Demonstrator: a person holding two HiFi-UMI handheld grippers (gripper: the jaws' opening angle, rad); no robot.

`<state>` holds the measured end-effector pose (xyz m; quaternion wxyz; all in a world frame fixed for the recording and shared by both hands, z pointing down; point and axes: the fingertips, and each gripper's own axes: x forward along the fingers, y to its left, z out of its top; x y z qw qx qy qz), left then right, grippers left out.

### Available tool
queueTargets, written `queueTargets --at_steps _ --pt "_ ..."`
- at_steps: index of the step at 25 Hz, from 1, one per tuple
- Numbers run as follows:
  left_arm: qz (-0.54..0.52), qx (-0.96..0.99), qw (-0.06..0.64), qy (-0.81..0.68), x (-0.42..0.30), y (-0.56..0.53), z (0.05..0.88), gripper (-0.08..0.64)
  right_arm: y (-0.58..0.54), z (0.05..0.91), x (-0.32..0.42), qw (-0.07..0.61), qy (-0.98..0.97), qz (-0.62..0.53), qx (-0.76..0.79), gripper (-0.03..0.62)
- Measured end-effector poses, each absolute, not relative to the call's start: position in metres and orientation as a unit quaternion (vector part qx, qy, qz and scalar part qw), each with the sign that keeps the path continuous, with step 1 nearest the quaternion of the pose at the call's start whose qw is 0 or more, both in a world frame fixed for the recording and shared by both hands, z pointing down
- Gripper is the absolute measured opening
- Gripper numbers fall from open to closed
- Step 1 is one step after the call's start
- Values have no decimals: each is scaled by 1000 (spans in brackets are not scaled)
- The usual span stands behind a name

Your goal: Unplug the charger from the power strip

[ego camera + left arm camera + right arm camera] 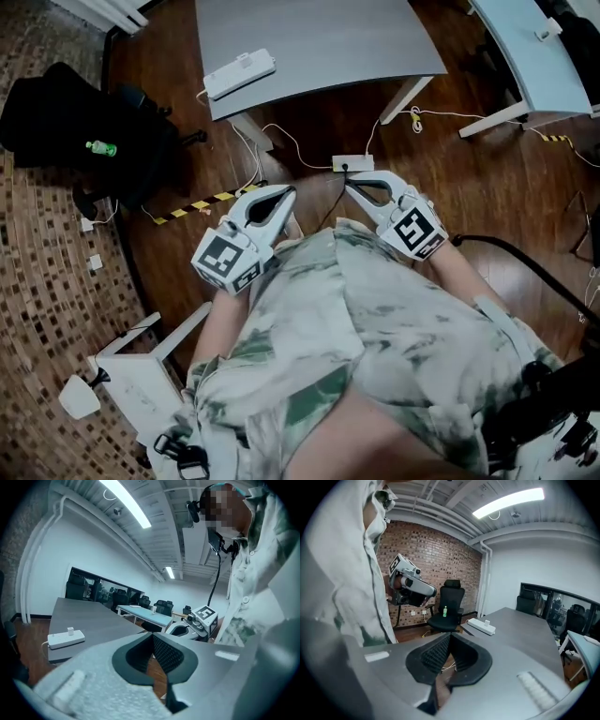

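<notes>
Dark wood floor fills the room, with a brick wall on the person's left. The grey tabletop stands ahead of the person, its near edge and rounded corners facing them. A second, pale table stands off to the right with a strip of floor between the two. A black chair sits left of the tabletop's corner, apart from it.

The floor between the person and the tabletop's near edge is mostly open, crossed only by thin cables and a small socket box just beyond the gripper tips.

The left gripper and right gripper are held side by side in front of the person's body, tips slanting toward each other, both well short of the tabletop. Each gripper view shows its ribbed pads pressed together with nothing between them — both empty.

The white power strip lies near the tabletop's left near corner, close along the edge, bare grey surface behind it. The small white charger stands upright, plugged into it. A green bottle rests on the chair seat.
</notes>
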<state>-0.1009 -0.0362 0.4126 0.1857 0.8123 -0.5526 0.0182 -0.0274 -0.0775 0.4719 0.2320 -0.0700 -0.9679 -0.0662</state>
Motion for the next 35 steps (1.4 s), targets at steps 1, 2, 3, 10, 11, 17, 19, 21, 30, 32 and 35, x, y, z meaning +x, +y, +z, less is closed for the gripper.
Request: queueTargets --at_steps 1,2,3,10,11,17,19,21,30,32,35 --pt "17 813 186 -552 -118 -38 414 3 -79 471 -43 234 -967 -65 -71 6" --pt "18 813 186 -552 -136 -39 416 3 -80 472 -60 236 -967 -66 -72 6" --pt "21 812 187 -552 -154 -42 418 3 -83 474 -78 239 -966 -68 -72 6" --pt "38 817 193 -542 -246 -46 434 3 -111 497 -179 256 -964 -62 -41 6" --pt "40 817 196 -540 -257 -47 438 3 -115 500 -192 258 -963 -61 -38 6" --pt "48 798 204 -566 -313 -72 462 3 -146 527 -251 280 -956 -68 -52 6" --pt "57 793 205 -571 -323 -86 468 3 -165 539 -265 287 -954 -75 -45 6" --pt "67 792 205 -571 -329 -99 471 5 -186 550 -276 294 -952 -80 -37 6" --pt "146 785 235 -555 -365 -168 516 72 -256 629 -332 347 -932 -81 -69 6" --pt "155 785 240 -549 -372 -186 528 87 -271 648 -343 360 -926 -82 -75 6" --pt "172 787 240 -542 -380 -217 545 114 -291 667 -356 372 -920 -93 -80 6"
